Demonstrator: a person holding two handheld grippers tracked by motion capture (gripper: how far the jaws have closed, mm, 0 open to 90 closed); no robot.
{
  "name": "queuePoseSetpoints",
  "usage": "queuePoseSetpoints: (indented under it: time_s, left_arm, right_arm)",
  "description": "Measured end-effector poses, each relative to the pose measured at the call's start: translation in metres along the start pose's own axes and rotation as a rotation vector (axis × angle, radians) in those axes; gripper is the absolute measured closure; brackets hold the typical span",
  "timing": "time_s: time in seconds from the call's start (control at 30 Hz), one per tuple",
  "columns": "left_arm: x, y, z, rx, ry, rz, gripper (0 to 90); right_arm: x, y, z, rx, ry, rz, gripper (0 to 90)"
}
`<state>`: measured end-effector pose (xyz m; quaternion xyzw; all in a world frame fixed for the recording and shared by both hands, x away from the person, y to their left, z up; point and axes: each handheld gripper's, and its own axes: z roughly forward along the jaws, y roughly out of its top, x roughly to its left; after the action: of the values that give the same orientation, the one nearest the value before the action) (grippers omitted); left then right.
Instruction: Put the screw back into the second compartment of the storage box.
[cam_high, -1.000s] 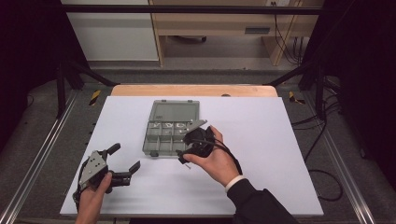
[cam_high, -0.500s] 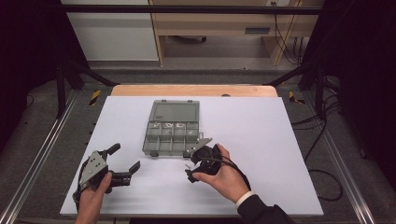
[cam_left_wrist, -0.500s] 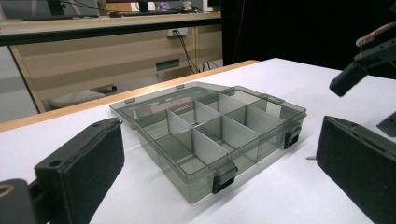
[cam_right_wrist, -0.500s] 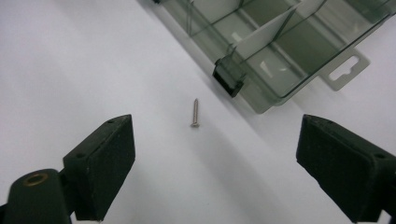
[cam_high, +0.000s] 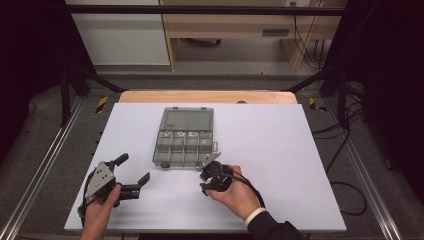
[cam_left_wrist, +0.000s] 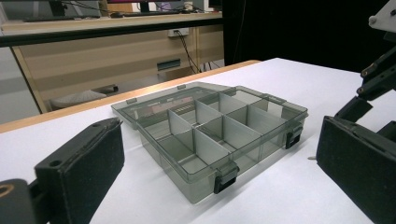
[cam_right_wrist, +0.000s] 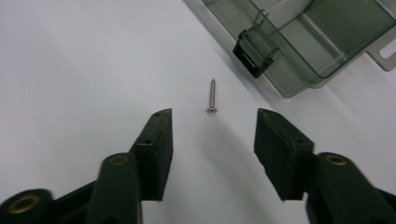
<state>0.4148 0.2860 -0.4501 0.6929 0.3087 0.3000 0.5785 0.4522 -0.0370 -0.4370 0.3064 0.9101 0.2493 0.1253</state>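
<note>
Clear compartment box (cam_high: 184, 137) at the centre of the white table (cam_high: 280, 150), lid open and lying flat on its far side; all other positions are given from this box. A small screw (cam_right_wrist: 212, 95) lies loose on the table just beside the box's near right corner, close to a black latch (cam_right_wrist: 252, 55) — nothing covers it. The right gripper (cam_right_wrist: 212, 126) sits just short of the screw with its jaws partly apart, having just been closing; the screw lies ahead of the pads, not yet between them, and nothing is held. The left gripper (cam_high: 134, 172) rests on the table near the box's near left side — jaws wide, empty.
</note>
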Motion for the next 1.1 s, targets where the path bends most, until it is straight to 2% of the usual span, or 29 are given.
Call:
queuePoseSetpoints:
  time_s: [0.17,0.2,0.37,0.57,0.73,0.77,0.93,1.1]
  left_arm:
    - [0.000,0.000,0.000,0.001,0.001,0.001,0.8]
    - [0.000,0.000,0.000,0.000,0.001,0.001,0.8]
    - [0.000,0.000,0.000,0.000,0.001,-0.001,0.8]
    - [0.000,0.000,0.001,-0.003,0.000,-0.001,0.8]
    - [0.000,0.000,0.001,-0.001,-0.001,-0.001,0.9]
    - [0.000,0.000,0.001,-0.002,0.000,-0.001,0.8]
    - [0.000,0.000,0.001,-0.001,-0.002,-0.001,0.8]
    - [0.000,0.000,0.001,-0.001,-0.004,-0.002,0.8]
  right_arm:
    - [-0.003,0.002,0.008,0.014,0.006,-0.007,62.1]
    - [-0.003,0.002,0.008,0.014,0.006,-0.007,62.1]
    - [-0.010,0.004,0.016,0.016,0.016,0.024,70.7]
    - [-0.016,0.006,0.021,0.004,0.029,0.045,75.2]
    - [-0.016,0.009,0.026,-0.010,0.045,0.052,75.4]
    - [-0.014,0.011,0.027,-0.016,0.054,0.066,76.1]
    - [-0.014,0.014,0.032,-0.010,0.057,0.062,78.4]
    - [-0.014,0.014,0.037,0.004,0.064,0.057,85.4]
